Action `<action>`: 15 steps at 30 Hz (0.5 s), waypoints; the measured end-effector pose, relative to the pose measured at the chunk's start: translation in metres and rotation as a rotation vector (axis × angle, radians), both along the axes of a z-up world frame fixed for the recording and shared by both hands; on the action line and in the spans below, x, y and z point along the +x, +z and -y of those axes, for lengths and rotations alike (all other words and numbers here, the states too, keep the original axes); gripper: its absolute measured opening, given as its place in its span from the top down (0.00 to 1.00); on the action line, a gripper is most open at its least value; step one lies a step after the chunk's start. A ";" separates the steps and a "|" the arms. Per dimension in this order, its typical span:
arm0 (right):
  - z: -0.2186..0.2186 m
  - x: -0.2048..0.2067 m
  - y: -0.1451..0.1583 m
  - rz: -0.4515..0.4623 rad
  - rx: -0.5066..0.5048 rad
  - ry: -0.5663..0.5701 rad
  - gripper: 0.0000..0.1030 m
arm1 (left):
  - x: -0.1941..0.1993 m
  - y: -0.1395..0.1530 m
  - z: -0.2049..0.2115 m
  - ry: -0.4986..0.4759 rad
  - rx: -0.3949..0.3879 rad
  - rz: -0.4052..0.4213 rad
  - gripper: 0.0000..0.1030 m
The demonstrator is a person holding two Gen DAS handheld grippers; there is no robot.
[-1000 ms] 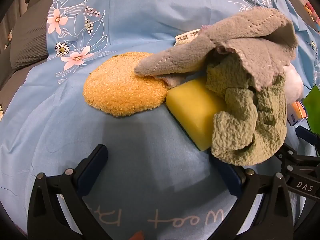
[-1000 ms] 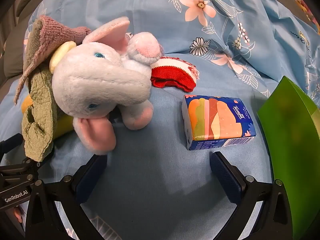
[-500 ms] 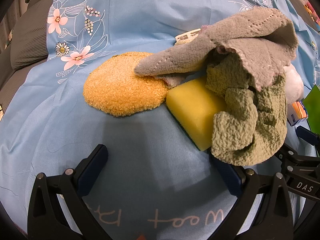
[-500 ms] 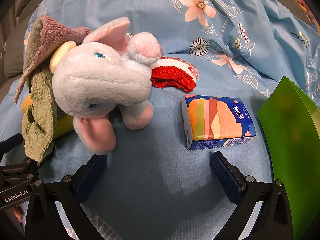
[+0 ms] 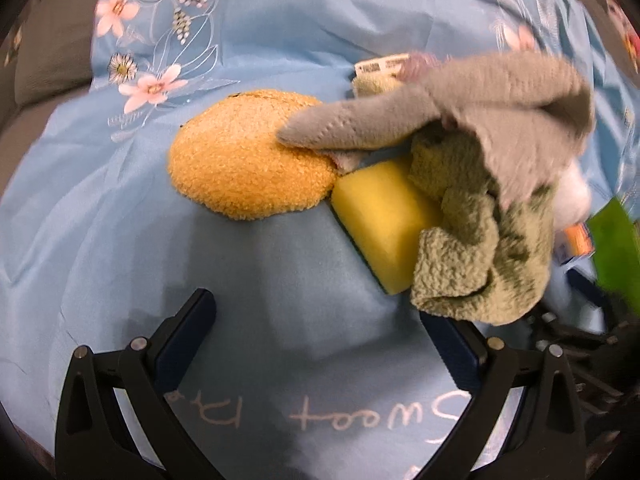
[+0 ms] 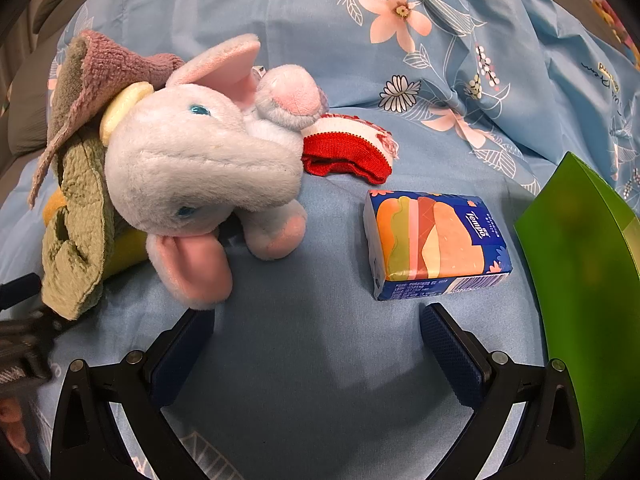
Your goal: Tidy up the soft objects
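Soft things piled unsorted on a blue floral bedsheet (image 5: 280, 20); sorting judged barely begun. Leftmost, an orange fuzzy pad (image 5: 248, 164), touching a yellow sponge (image 5: 384, 216) half under a green towel (image 5: 480, 256) and grey cloth (image 5: 500, 96). Left gripper (image 5: 320, 336) spread wide, empty, just short of the sponge. Further right, plush elephant (image 6: 200, 168), red knit sock (image 6: 348, 156), tissue pack (image 6: 436, 236), green container (image 6: 588, 264). Right gripper (image 6: 316, 340) likewise spread, empty. Next, probably: advance, straddle one item, close.

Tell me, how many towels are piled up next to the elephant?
2 that I can see. A grey towel lies on top, one corner reaching over the orange pad. A green towel hangs under it, over the yellow sponge. The pile could hide more.
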State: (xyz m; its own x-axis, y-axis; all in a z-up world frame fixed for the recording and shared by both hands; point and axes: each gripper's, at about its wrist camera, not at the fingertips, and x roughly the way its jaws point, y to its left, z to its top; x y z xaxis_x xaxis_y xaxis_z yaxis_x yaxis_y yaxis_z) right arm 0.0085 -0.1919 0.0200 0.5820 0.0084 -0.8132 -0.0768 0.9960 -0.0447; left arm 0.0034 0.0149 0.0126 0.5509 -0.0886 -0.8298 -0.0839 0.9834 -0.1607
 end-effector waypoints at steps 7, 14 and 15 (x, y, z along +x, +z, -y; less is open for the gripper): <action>-0.003 -0.003 0.001 -0.011 -0.014 -0.009 0.00 | -0.012 0.030 -0.010 0.003 -0.052 0.089 0.06; 0.002 -0.011 0.026 -0.029 0.090 -0.073 0.00 | -0.024 0.050 -0.021 0.018 -0.031 0.151 0.05; 0.003 -0.014 0.031 -0.009 0.107 -0.082 0.00 | -0.025 0.052 -0.022 0.018 -0.024 0.159 0.05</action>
State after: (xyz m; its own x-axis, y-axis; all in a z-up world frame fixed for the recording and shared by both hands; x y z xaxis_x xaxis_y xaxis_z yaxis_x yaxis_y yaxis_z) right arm -0.0057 -0.1946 0.0513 0.5772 0.0484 -0.8151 0.0046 0.9980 0.0625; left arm -0.0212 0.0368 0.0642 0.6765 -0.0961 -0.7302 -0.0731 0.9778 -0.1965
